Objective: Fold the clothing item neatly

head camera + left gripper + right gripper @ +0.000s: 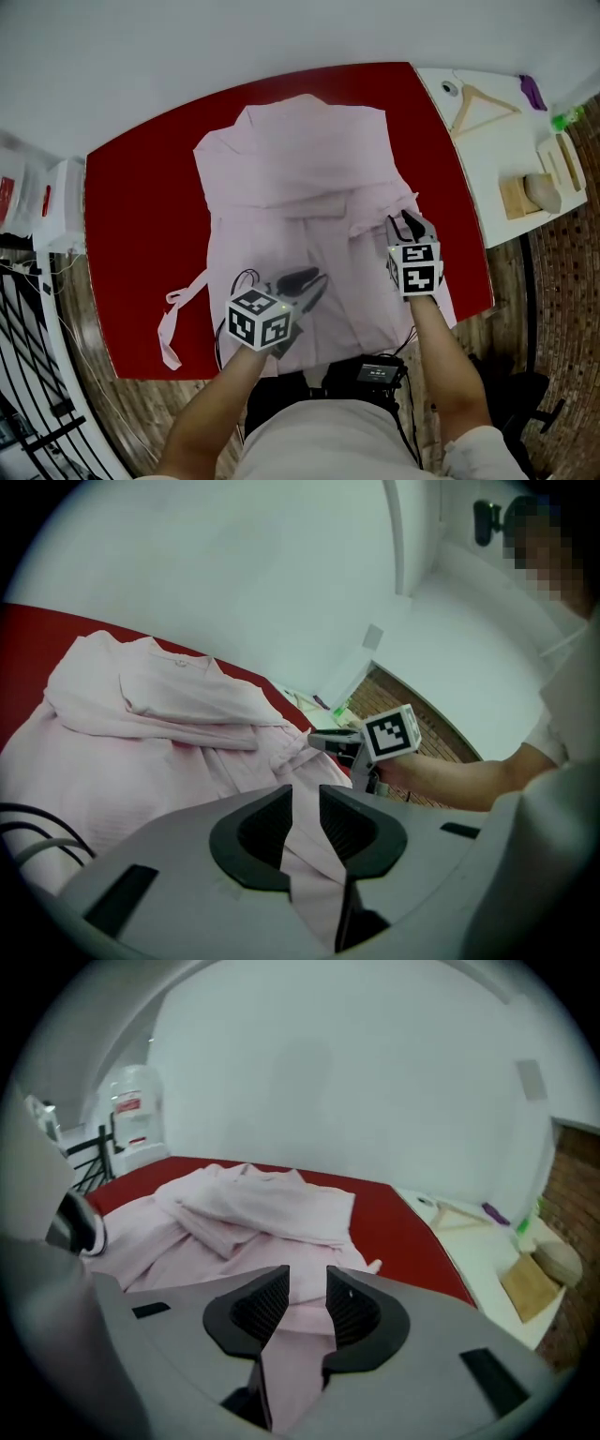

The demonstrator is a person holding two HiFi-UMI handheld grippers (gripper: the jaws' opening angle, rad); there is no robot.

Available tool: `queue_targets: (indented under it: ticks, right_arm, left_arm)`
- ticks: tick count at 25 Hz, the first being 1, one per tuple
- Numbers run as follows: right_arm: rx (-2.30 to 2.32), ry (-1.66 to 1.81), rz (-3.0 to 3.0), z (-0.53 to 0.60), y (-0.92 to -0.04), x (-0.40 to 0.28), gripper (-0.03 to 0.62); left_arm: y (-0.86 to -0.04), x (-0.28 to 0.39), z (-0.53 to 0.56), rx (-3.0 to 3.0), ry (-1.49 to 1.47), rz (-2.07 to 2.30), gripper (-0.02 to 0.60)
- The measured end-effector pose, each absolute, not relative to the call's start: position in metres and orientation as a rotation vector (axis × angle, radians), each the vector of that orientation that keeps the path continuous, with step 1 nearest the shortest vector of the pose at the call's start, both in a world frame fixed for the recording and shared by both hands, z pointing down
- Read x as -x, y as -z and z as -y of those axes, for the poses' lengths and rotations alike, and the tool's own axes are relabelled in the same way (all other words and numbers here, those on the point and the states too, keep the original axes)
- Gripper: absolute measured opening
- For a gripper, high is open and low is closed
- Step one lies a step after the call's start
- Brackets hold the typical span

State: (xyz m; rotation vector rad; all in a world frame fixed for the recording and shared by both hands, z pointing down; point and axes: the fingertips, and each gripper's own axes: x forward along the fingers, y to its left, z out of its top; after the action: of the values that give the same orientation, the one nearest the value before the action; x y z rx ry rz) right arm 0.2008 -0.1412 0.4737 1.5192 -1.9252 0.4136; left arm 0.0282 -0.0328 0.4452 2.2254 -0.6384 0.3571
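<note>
A pale pink cloth garment (300,178) lies spread mid-frame on the red tabletop (122,216). The left claw (306,819) pinches its near edge, lower centre. The right claw (307,1305) stands open over fabric, lower right.

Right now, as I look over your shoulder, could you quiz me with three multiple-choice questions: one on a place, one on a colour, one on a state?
1. Where does the wooden hanger lie?
A on the white side table
B on a chair
C on the floor

2. What colour is the table under the garment?
A blue
B red
C green

3. What is between the left gripper's jaws?
A nothing
B the hanger
C the garment

Answers:
1 A: the hanger lies bare at the head view's upper right.
2 B: red shows all round the garment.
3 C: the left gripper view shows the garment's pink fabric running between its jaws.
</note>
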Motion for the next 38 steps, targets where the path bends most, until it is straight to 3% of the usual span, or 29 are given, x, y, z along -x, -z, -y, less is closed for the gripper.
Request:
queue_targets:
  ticks: [5,13,16,21,29,38]
  right_arm:
    - [-1.692,-0.662,1.797,0.154,-0.495,-0.244,0.123]
    - [-1.746,-0.783,1.757,0.171,-0.51,-0.245,0.119]
    - [-1.754,-0.776,1.752,0.174,-0.507,-0.243,0.043]
    - [-1.734,-0.699,1.778,0.172,-0.5,-0.232,0.028]
    - [-1.612,-0.349,1.921,0.178,-0.452,-0.172,0.026]
    - [-1.229,-0.114,2.112,0.159,-0.457,-0.041,0.026]
  left_arm:
    - [-0.446,-0.024,0.032,-2.222,-0.356,0.64,0.091]
    - [-0.452,-0.01,0.034,-2.208,-0.346,0.647,0.091]
    - [-0.452,-0.005,0.036,-2.206,-0.337,0.648,0.091]
    - [-0.452,0.003,0.042,-2.206,-0.319,0.651,0.091]
    - [-0.447,0.008,0.059,-2.207,-0.252,0.664,0.091]
    - [-0.445,0.031,0.062,-2.17,-0.19,0.711,0.091]
